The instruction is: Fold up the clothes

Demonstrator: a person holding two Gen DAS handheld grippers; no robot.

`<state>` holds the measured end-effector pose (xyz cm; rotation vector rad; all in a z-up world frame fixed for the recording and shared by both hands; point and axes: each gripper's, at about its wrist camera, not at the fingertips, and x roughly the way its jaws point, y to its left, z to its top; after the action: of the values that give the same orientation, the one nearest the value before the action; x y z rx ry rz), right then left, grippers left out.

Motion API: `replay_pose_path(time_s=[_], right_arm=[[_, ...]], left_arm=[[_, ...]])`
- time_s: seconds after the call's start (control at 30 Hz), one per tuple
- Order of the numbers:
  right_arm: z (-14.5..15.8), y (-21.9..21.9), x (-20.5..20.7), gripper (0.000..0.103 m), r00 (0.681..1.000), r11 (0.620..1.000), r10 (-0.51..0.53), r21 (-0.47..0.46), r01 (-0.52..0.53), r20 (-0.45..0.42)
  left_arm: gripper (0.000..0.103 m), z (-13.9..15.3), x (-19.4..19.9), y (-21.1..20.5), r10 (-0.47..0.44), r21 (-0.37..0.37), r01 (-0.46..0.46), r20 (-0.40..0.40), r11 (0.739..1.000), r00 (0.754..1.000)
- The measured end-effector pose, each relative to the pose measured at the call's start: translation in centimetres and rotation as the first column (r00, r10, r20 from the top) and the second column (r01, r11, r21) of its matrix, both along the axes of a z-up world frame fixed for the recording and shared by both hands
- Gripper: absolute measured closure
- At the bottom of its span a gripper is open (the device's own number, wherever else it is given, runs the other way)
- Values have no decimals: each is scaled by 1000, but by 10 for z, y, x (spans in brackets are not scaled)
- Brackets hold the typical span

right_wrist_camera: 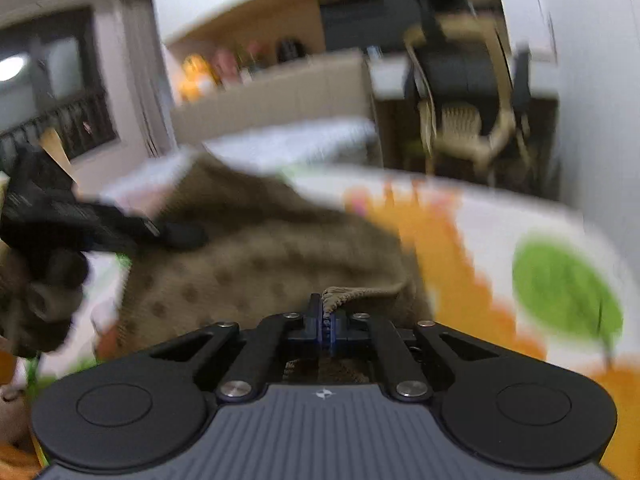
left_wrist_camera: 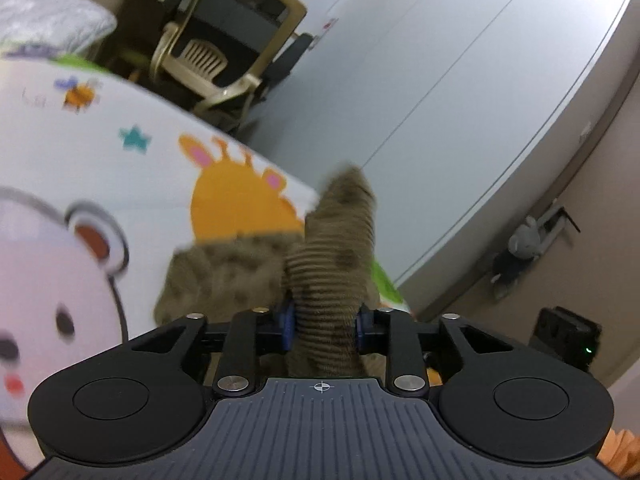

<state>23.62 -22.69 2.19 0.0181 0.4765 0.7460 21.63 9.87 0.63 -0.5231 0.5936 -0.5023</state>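
A brown knitted sweater with dark dots (right_wrist_camera: 256, 264) lies on a cartoon-print play mat (right_wrist_camera: 520, 240). My left gripper (left_wrist_camera: 324, 320) is shut on a thick bunch of the sweater's ribbed edge (left_wrist_camera: 332, 248), which sticks up between the fingers. My right gripper (right_wrist_camera: 326, 322) is shut on a thin ribbed edge of the sweater (right_wrist_camera: 340, 296). The left gripper (right_wrist_camera: 176, 236) also shows at the left in the right wrist view, gripping the sweater's other side. Both views are blurred.
The mat (left_wrist_camera: 120, 168) shows a bear, a giraffe and a bee. A beige and black chair (left_wrist_camera: 224, 48) stands beyond it, also in the right wrist view (right_wrist_camera: 472, 104). A grey stuffed toy (left_wrist_camera: 520, 248) and a black box (left_wrist_camera: 568, 336) lie by the wall.
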Motion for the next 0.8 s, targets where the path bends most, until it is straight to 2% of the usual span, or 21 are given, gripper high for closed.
replay_pose_path(time_s=[0.07,0.13,0.2,0.23,0.33,0.37,0.4,0.53,0.67,0.73,0.8], right_arm=[[14,2,7,100,999,1000,-1,-9,2,50],[12,5,17,100,999,999,-7,-35,9,53],[-10,11,29,100,1000,996,-22,-89,22,-3],[-27,14,34,100,999,989,-43,-144,40,-23],[-66,16,41,99,993,949,-116,-295,108,-8],[-67,13,42,88,992,947,-128,-299,120,-8],[-64,8,42,85,990,948,-138,-291,129,-10],[-56,-2,34,85,987,936,-162,-313,161,21],[-51,-10,26,81,986,940,-166,-299,164,18],[-45,-12,24,75,986,948,-167,-271,167,24],[-39,-14,21,55,985,955,-168,-243,171,31]], left_arm=[[76,13,12,0,16,57,-19,47,998,999],[76,7,19,2,45,97,-48,40,994,998],[76,0,26,3,74,137,-78,33,988,997],[76,-4,29,3,89,156,-92,31,983,996],[72,-27,31,7,117,188,-113,-10,976,993],[66,-34,30,9,125,190,-117,-26,975,992],[63,-37,30,14,130,170,-122,-35,978,991],[52,-34,30,28,163,138,-156,-40,978,986],[51,-16,27,36,198,99,-198,13,975,980],[50,-9,28,36,182,84,-184,34,979,983],[49,-9,31,34,162,68,-163,14,984,987]])
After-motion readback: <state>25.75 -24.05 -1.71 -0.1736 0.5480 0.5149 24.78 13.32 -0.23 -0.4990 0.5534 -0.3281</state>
